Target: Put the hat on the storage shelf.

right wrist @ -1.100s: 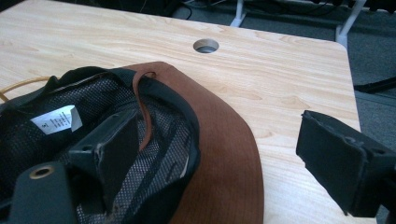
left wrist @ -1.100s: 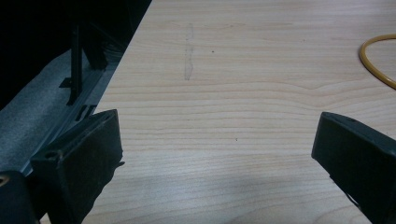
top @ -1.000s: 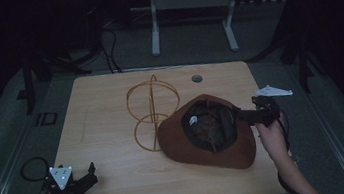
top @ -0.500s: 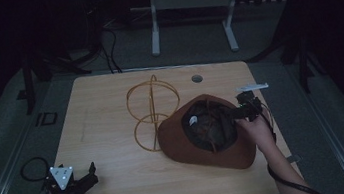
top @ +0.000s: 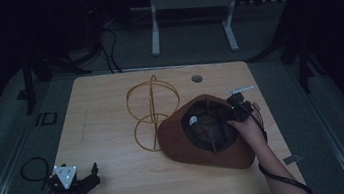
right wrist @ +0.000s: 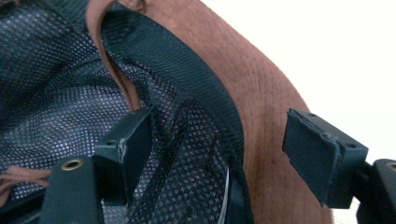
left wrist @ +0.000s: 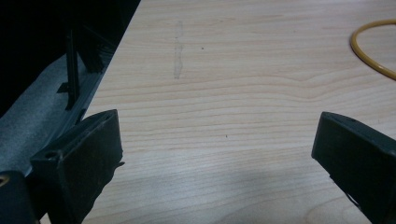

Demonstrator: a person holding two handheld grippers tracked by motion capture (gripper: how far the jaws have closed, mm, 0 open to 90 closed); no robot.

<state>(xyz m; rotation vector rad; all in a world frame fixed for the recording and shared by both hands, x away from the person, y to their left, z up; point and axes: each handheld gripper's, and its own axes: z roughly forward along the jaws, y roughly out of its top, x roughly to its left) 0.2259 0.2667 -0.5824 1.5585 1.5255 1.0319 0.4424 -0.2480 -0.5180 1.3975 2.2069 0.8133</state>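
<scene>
From above we see the brown hat (top: 202,132) upturned on the table (top: 112,120) beside a wire stand (top: 153,110). The right gripper (right wrist: 217,149) view adds detail — jaws closing, straddling the brim, not yet pinching. The left gripper (left wrist: 212,158) rests wide, empty

Hat (top: 205,133) lies upside down on table (top: 114,135), right side; wire stand (top: 153,110) just left of it; left gripper (top: 87,178) at near-left corner.

No brand, label or number can be read anywhere. The white tag (top: 193,121) inside the brown hat (top: 176,142) is too small to make out any print.
</scene>
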